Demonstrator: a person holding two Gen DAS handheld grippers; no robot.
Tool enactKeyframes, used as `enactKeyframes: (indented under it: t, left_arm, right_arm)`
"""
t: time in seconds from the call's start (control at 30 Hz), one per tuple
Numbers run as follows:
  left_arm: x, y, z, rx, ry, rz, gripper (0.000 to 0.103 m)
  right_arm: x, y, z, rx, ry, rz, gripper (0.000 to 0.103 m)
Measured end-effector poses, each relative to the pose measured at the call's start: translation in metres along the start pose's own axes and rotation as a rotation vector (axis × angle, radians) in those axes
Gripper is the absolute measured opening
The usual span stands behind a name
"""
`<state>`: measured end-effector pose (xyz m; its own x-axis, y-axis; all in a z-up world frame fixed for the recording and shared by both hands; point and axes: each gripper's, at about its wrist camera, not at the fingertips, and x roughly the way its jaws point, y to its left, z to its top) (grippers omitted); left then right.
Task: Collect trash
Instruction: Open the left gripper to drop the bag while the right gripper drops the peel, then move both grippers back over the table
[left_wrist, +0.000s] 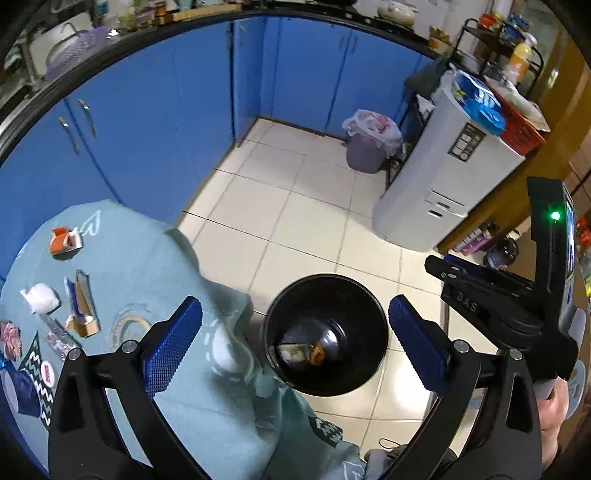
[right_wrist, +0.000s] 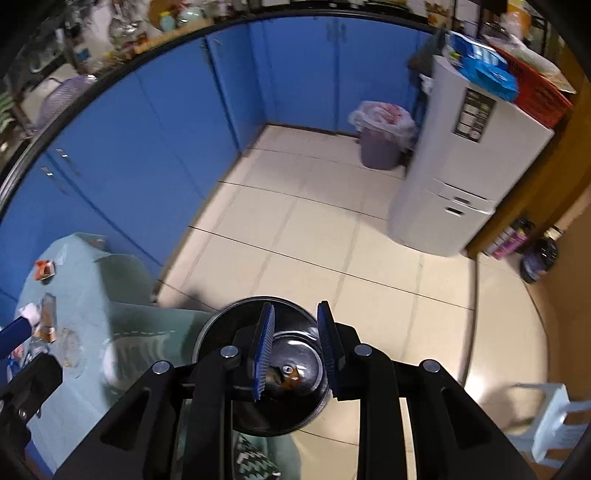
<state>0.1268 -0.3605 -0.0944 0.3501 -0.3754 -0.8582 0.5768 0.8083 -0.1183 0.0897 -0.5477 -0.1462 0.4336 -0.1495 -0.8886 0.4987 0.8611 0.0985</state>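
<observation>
The left tongs (left_wrist: 295, 350) hung spread wide and empty right above the black bin (left_wrist: 327, 334), a stance that suited letting a scrap fall straight down rather than tossing it; a few wrappers (left_wrist: 301, 354) lay at the bin's bottom. The bin stood on the tiled floor (left_wrist: 295, 206), tucked against the hanging edge of the teal cloth over the worktop (left_wrist: 147, 258), probably so that each piece needed only a short carry. The right tongs (right_wrist: 295, 347) hovered over the same bin, narrowed but with a clear gap between the blue pads (right_wrist: 264, 350) and nothing visible between them, so they looked released and idle. More trash remained on the worktop, well apart from the bin: an orange and white carton (left_wrist: 65, 240), a white crumpled tissue (left_wrist: 41, 297), a torn blue and brown box (left_wrist: 81, 308), a clear plastic wrapper (left_wrist: 59, 338) and a pink crumple (left_wrist: 10, 339) at the edge. Judging by that, the job was only partly done.
</observation>
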Motion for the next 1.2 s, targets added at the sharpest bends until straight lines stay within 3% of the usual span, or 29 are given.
enactKeyframes:
  t: [0.13,0.17,0.2,0.23,0.27,0.37,0.67,0.9,1.2]
  left_arm:
    - [-0.004,0.015,-0.007,-0.016,-0.002,0.024,0.099]
    - [-0.005,0.018,-0.009,-0.022,-0.003,0.027,0.100]
    - [-0.007,0.022,-0.010,-0.031,-0.006,0.034,0.099]
    - [-0.008,0.026,-0.011,-0.037,-0.009,0.037,0.099]
    - [-0.010,0.029,-0.012,-0.042,-0.011,0.040,0.099]
    - [-0.014,0.041,-0.017,-0.062,-0.019,0.055,0.099]
    - [-0.035,0.096,-0.046,-0.157,-0.037,0.163,0.099]
    - [-0.054,0.169,-0.084,-0.295,-0.028,0.319,0.100]
    - [-0.083,0.262,-0.135,-0.448,-0.036,0.501,0.100]
  right_arm:
    - [0.003,0.012,0.002,-0.011,0.035,0.164,0.025]
    - [0.004,0.016,0.002,-0.018,0.040,0.172,0.031]
    - [0.003,0.019,0.002,-0.027,0.033,0.164,0.044]
    - [0.001,0.022,0.002,-0.039,0.010,0.164,0.081]
    - [-0.003,0.026,0.001,-0.051,-0.020,0.167,0.091]
    - [-0.008,0.039,0.000,-0.080,-0.051,0.160,0.091]
    - [0.001,0.093,-0.009,-0.154,0.019,0.224,0.091]
    - [0.013,0.154,-0.024,-0.229,0.069,0.299,0.091]
    - [0.037,0.233,-0.045,-0.348,0.123,0.321,0.091]
